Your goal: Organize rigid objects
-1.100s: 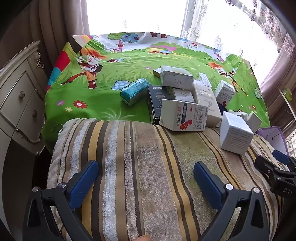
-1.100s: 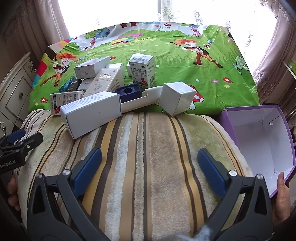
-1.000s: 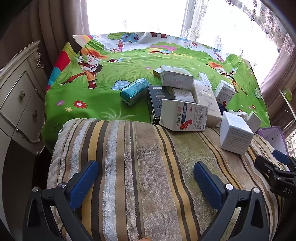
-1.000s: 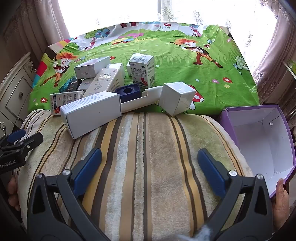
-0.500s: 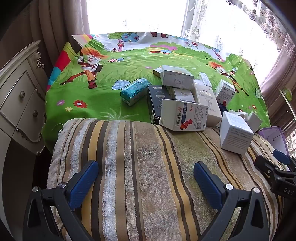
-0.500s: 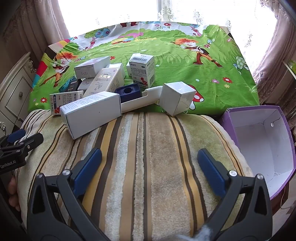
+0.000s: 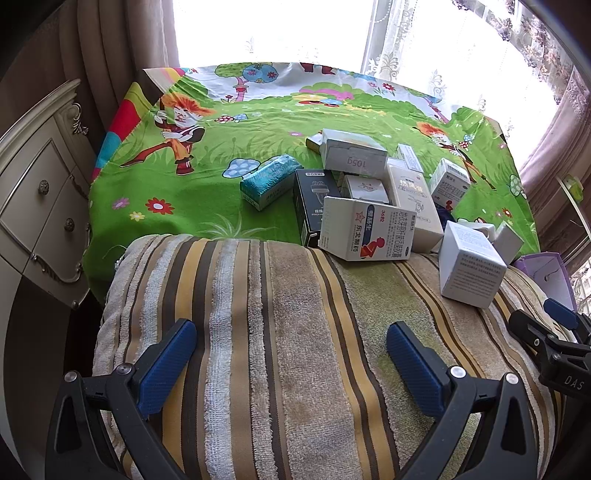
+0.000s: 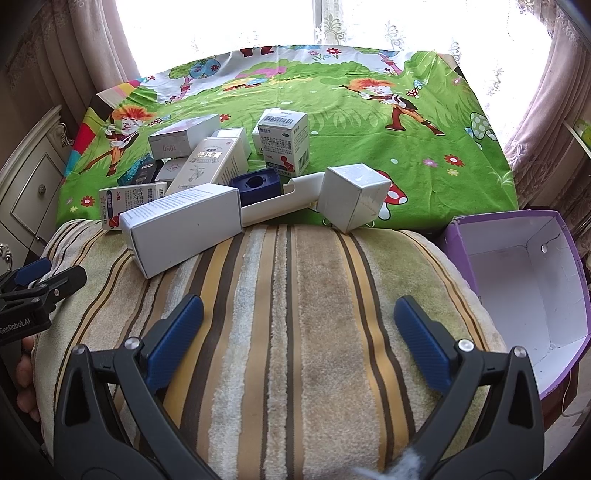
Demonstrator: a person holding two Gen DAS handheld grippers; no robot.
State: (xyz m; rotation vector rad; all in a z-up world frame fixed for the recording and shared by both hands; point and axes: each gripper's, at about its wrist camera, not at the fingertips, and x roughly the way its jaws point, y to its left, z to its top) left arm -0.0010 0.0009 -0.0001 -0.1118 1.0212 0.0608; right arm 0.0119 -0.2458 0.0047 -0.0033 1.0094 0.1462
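Observation:
Several cartons lie piled on a green cartoon cloth (image 8: pixel 424 155). A long white box (image 8: pixel 181 227) and a white cube box (image 8: pixel 352 201) rest at the edge of a striped towel (image 8: pixel 295 332). A medicine box with a red figure (image 7: pixel 365 234) leans on the pile, with a black box (image 7: pixel 312 206) and a teal pack (image 7: pixel 267 182) to its left. An open purple box (image 8: pixel 524 291) with a white inside sits at the right. My left gripper (image 7: pixel 291 352) and right gripper (image 8: pixel 299 332) are both open and empty above the towel, short of the pile.
A cream dresser with drawers (image 7: pixel 37 199) stands at the left. Curtains and a bright window (image 8: pixel 314 22) lie beyond the cloth's far edge. A white tube holder (image 8: pixel 280 201) and a dark blue cap (image 8: pixel 256 186) sit among the boxes.
The hand at the purple box's near corner has gone from view and the box has shifted slightly. Both grippers have stayed still and open.

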